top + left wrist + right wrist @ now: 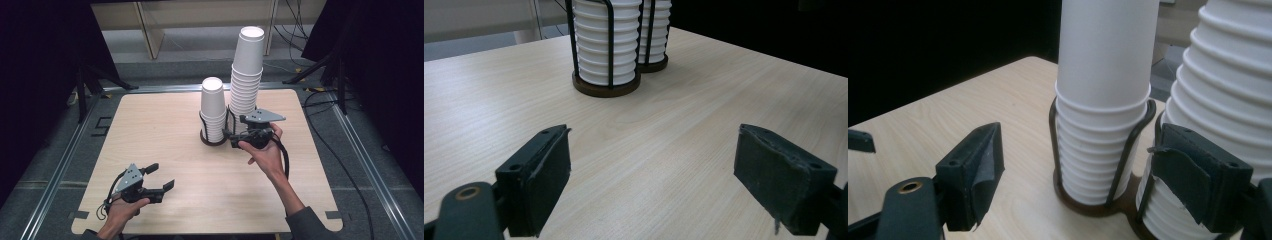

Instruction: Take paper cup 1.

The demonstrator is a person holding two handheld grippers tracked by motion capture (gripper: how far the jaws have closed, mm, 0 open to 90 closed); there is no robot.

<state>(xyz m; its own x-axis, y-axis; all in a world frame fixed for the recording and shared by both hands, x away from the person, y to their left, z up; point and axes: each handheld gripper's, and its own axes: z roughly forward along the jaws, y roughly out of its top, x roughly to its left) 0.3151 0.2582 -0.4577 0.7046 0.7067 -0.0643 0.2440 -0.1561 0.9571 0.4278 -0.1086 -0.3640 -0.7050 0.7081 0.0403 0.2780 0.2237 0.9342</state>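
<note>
Table (165,150): light wood-grain top with rounded corners, occupying the centre of the high view.

Tall cup stack (247,70): white paper cups nested in a black wire holder, upper centre of the high view, just right of the short stack. It rises well above its neighbour. In the right gripper view it runs along the right edge (1228,100).

Short cup stack (213,107): white paper cups in a second wire holder on a dark round base, centre of the high view. In the left gripper view it stands top centre (606,45), with the other holder behind it.

Right gripper (235,138): held at the foot of the tall cup stack, right of centre. Jaws spread apart, nothing between them; one pad (1198,175) lies close against the tall stack's lower cups; contact cannot be confirmed.

Left gripper (161,177): lower left of the high view, low over bare tabletop, well apart from both stacks. Jaws wide apart, holding nothing.
</note>
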